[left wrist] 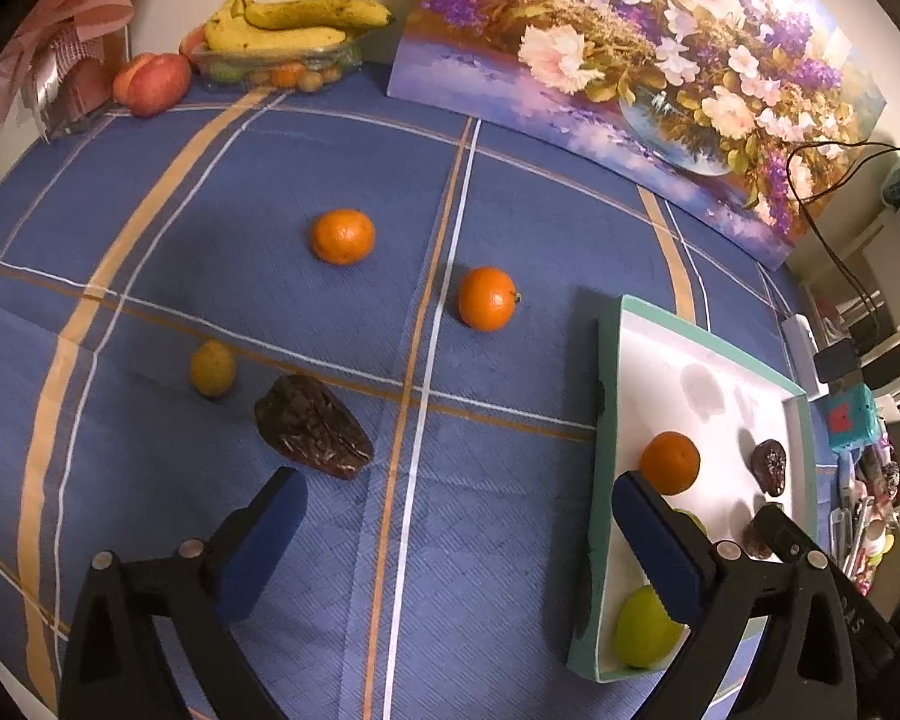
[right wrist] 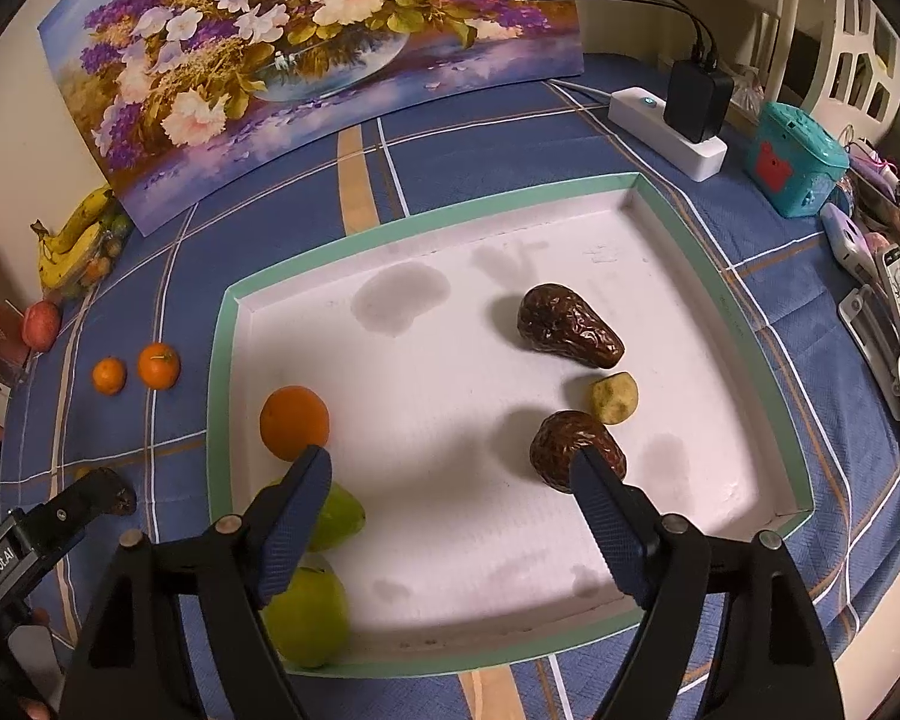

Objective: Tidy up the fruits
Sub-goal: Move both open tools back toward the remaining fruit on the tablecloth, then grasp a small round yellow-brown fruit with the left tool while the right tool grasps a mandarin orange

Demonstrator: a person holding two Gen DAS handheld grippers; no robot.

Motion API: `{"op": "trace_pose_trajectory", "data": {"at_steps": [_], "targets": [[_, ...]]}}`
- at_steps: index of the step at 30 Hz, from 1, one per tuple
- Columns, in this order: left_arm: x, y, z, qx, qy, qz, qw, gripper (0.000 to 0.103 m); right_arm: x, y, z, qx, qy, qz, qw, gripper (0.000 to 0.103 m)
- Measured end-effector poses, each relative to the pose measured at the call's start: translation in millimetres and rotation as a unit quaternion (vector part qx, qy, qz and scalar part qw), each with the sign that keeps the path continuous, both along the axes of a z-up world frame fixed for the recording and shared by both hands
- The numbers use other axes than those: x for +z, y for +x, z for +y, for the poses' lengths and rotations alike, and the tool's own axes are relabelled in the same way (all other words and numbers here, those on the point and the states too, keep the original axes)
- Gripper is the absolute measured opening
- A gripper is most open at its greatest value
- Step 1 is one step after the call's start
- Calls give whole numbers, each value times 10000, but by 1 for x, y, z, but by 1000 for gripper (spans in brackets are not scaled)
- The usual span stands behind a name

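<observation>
The left hand-held gripper [left wrist: 459, 531] is hanging released above the counter [left wrist: 510, 570], its blue pads spread wide with only the blue checked cloth between them. A dark wrinkled avocado [left wrist: 312, 427] is lying just beyond its left finger, not touched by it, and a small yellow lemon [left wrist: 212, 368] is sitting near that avocado. Farther out, two oranges [left wrist: 342, 236] [left wrist: 487, 298] are resting apart on the cloth. The right hand-held gripper [right wrist: 450, 480] is also standing released, hovering over the white tray [right wrist: 426, 222] with the green rim, gripping nothing. Inside the tray, an orange [right wrist: 294, 422] is lying just past its left fingertip, two green fruits [right wrist: 339, 519] [right wrist: 309, 618] are sitting beside and under that finger near the tray's corner, and a dark avocado [right wrist: 561, 450] is lying right at its right fingertip; whether they are touching is unclear. A second avocado [right wrist: 567, 325] and a pale yellowish fruit [right wrist: 614, 397] are resting farther in. At the back of the counter, bananas [left wrist: 294, 21] are lying on a clear dish, beside a flower painting [left wrist: 630, 48].
</observation>
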State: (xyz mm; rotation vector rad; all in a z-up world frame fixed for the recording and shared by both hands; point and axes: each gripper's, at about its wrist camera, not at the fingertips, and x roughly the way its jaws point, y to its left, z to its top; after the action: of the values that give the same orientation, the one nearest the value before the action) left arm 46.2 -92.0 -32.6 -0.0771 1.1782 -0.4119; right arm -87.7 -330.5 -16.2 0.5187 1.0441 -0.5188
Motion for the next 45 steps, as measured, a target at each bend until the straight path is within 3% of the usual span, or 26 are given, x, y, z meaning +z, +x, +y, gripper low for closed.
{"op": "trace_pose_trajectory", "data": {"at_steps": [1,13,31,42,45], "targets": [[1,1,0,13,-7,-7,10000,103,0,0,0,1,-6,-7,10000,97],[14,7,20,398,-62,-209,9990,103,4,0,3,-107,-79,-251,9996,98],[40,34,114,1458,-51,-607,9874,103,27,25,38,451,24,-990,9941,97],[27,49,154,2025,-482,-283,9777,101,32,58,73,984,51,-1185,9880,97],[20,51,153,1982,-583,-133,9783,97,33,67,80,1111,92,-1210,9864,90]]}}
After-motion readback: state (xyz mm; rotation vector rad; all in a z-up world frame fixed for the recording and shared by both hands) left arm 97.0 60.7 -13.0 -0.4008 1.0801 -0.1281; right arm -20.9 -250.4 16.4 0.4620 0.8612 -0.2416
